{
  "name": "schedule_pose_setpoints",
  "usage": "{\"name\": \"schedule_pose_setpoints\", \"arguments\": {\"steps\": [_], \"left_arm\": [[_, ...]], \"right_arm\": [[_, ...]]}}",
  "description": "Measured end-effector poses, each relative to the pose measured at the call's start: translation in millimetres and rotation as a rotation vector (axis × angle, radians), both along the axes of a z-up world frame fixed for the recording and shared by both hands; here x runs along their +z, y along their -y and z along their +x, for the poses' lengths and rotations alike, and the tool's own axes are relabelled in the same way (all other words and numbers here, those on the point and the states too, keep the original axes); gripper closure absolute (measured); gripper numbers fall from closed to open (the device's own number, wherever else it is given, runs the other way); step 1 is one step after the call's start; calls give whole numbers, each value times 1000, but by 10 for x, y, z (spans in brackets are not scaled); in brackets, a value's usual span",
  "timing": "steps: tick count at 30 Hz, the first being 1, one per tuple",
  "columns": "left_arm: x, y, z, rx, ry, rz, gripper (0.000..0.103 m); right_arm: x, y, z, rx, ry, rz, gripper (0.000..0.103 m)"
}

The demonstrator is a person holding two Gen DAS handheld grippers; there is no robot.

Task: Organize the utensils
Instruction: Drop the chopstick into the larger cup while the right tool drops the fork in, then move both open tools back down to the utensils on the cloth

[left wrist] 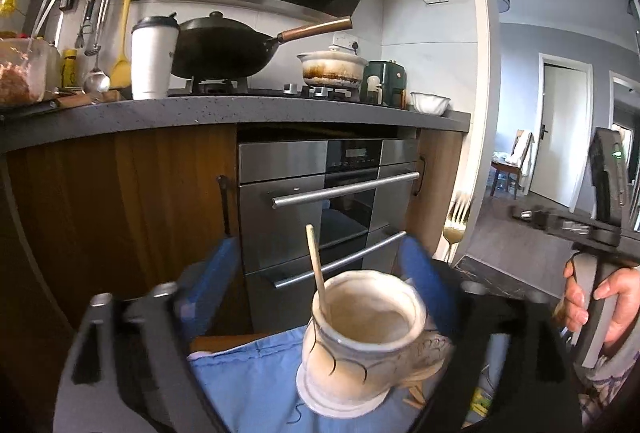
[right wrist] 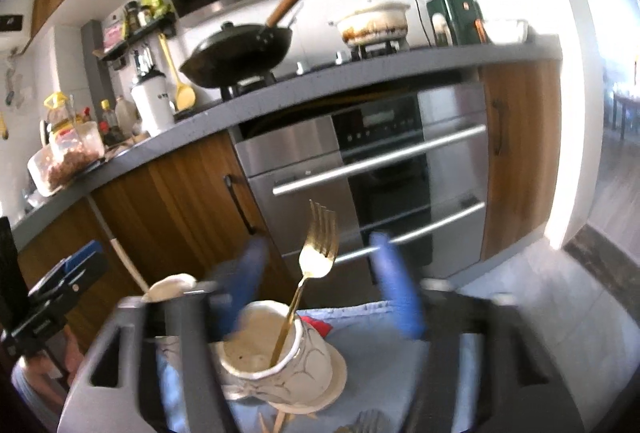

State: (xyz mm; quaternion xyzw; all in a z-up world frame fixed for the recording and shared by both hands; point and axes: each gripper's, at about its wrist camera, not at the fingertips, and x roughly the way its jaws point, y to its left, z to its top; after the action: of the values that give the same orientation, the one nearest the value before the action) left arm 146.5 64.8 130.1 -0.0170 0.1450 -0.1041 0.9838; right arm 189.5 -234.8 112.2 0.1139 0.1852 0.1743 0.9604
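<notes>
A cream ceramic holder stands on a blue cloth, with a wooden stick leaning in it. My left gripper is open, its blue pads on either side of the holder's mouth. In the right wrist view a second cream holder stands on a saucer and holds a gold fork, tines up. My right gripper is open and empty, pads apart around the fork. A cream spoon stands at the left. The gold fork also shows in the left wrist view.
A steel oven with bar handles faces me under a grey counter carrying a black wok, white tumbler and clay pot. A doorway opens at the right. Wooden sticks lie on the cloth.
</notes>
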Motion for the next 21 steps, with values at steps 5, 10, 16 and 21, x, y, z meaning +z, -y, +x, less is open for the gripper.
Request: {"name": "schedule_pose_setpoints", "arguments": {"steps": [5,10,16,21], "left_arm": [[53,26,-229,7,13,40,5],[30,72,-460,8,-4,61,5],[-207,221,-617,-5,-118,73,5],[-583,354,-638,1,-256,113,5]], "right_arm": [[74,83,-243,-43,49,-53,5],[8,182,-415,-46,18,-95,5],[-214,271,-591,-49,-34,-136,5],[-485,278,-648,-45,-99,-187,5]]}}
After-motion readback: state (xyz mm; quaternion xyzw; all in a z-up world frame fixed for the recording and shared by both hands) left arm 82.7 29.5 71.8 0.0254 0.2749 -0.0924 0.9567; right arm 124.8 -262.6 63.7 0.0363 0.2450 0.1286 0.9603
